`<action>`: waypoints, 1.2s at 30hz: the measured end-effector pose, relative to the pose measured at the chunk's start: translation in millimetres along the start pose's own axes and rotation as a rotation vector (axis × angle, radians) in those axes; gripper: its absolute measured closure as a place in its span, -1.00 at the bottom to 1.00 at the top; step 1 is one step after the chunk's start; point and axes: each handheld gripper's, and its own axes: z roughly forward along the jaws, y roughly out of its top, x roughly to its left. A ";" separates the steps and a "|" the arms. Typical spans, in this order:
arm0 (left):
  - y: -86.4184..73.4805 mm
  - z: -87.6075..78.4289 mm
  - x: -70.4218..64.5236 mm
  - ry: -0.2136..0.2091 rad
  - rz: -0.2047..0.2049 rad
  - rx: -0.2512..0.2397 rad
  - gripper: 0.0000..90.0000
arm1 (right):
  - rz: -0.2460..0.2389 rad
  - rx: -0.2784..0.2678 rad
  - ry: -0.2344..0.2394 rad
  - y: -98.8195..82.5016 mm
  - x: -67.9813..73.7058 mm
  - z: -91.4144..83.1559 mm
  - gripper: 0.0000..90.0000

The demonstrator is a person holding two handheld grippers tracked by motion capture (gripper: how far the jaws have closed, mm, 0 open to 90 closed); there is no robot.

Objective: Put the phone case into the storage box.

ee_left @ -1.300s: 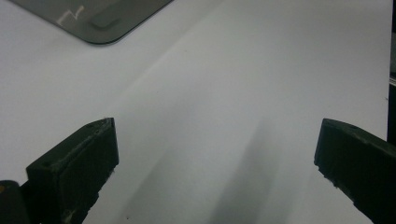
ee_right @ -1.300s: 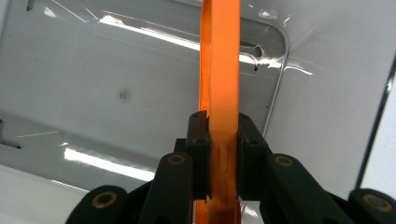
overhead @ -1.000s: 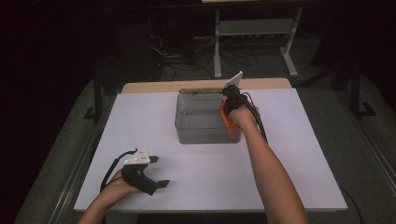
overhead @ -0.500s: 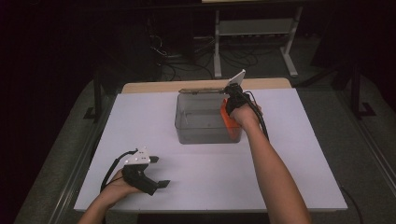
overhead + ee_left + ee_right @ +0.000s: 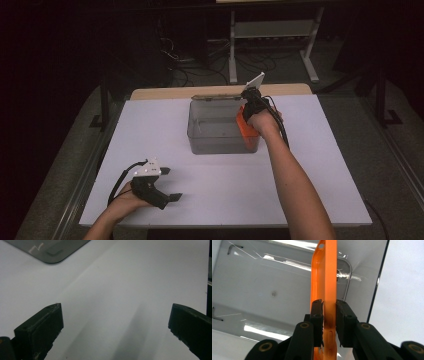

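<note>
Orange phone case (image 5: 323, 290), thin flexible plastic, likely light and bendy, hangs over clear bin (image 5: 257, 277) at frame centre. Right gripper (image 5: 329, 315) jaws narrow, pinching case's side wall; firmer hold probably near corner. Left gripper (image 5: 167, 183) jaws wide, empty, lower left on white table (image 5: 325, 165).

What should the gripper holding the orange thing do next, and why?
Probably lower it a little further into the clear plastic bin, then let go. The right gripper is clamped on the edge of the orange phone case, which hangs over the bin's bare inside near its right wall. The left gripper rests open on the white table, apart from the bin.
</note>
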 end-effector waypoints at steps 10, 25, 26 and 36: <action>0.2 0.1 -0.3 0.000 -0.002 -0.003 -1.00 | -0.008 -0.011 -0.004 1.2 0.3 -6.9 0.66; 0.3 -0.4 -0.1 0.000 -0.002 -0.003 -1.00 | -0.025 -0.031 -0.009 3.4 2.3 -16.6 0.62; 0.3 -0.4 0.0 0.000 -0.001 -0.003 -1.00 | -0.029 -0.034 -0.008 3.5 2.4 -17.3 0.62; 0.2 -0.2 0.1 0.001 -0.002 -0.004 -1.00 | -0.058 -0.054 0.007 4.2 6.7 -26.9 0.47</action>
